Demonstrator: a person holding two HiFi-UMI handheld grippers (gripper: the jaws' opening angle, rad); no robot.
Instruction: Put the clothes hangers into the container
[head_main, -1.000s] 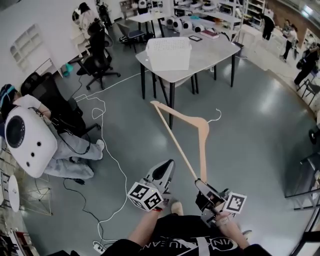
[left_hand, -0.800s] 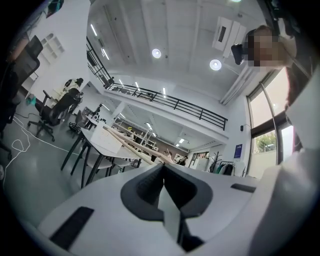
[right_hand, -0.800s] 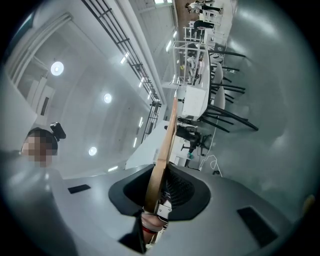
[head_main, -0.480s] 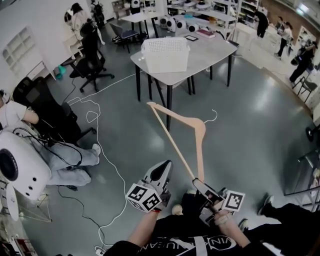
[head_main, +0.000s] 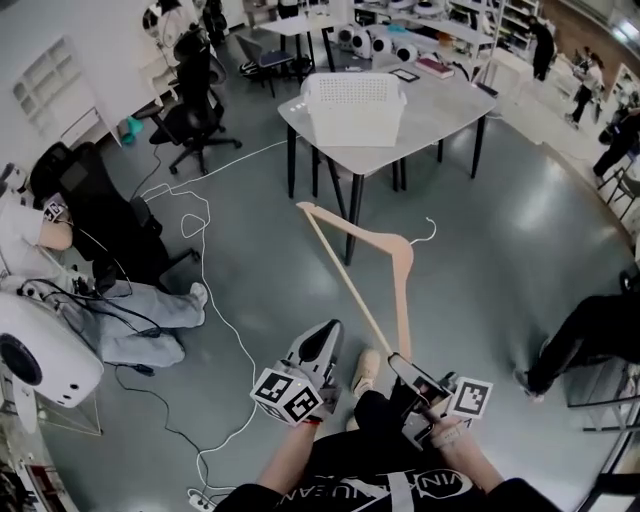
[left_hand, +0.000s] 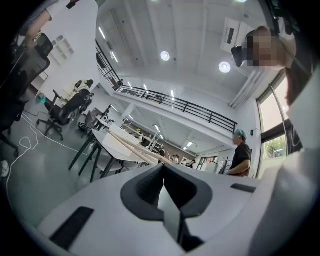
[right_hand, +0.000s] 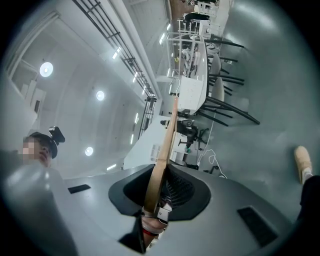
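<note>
A wooden clothes hanger (head_main: 400, 268) with a wire hook sticks up and away from my right gripper (head_main: 405, 368), which is shut on one end of it. In the right gripper view the hanger's arm (right_hand: 167, 132) runs out from between the jaws of the right gripper (right_hand: 160, 192) toward the table. The white slatted container (head_main: 355, 105) stands on the grey table (head_main: 445, 115) ahead, well beyond the hanger. My left gripper (head_main: 322, 340) is beside the right one, shut, with nothing in it. Its closed jaws show in the left gripper view (left_hand: 163, 175), with the hanger (left_hand: 132, 146) ahead.
White cables (head_main: 215, 300) trail over the grey floor at the left. A person sits in a chair (head_main: 110, 235) at the left. Black office chairs (head_main: 195, 110) stand behind. A person's dark leg (head_main: 585, 335) is at the right. Small items lie on the table's far side.
The hanger stays in the right gripper at the same tilt. The view has swung a little, and a person's dark leg has moved up at the right edge.
</note>
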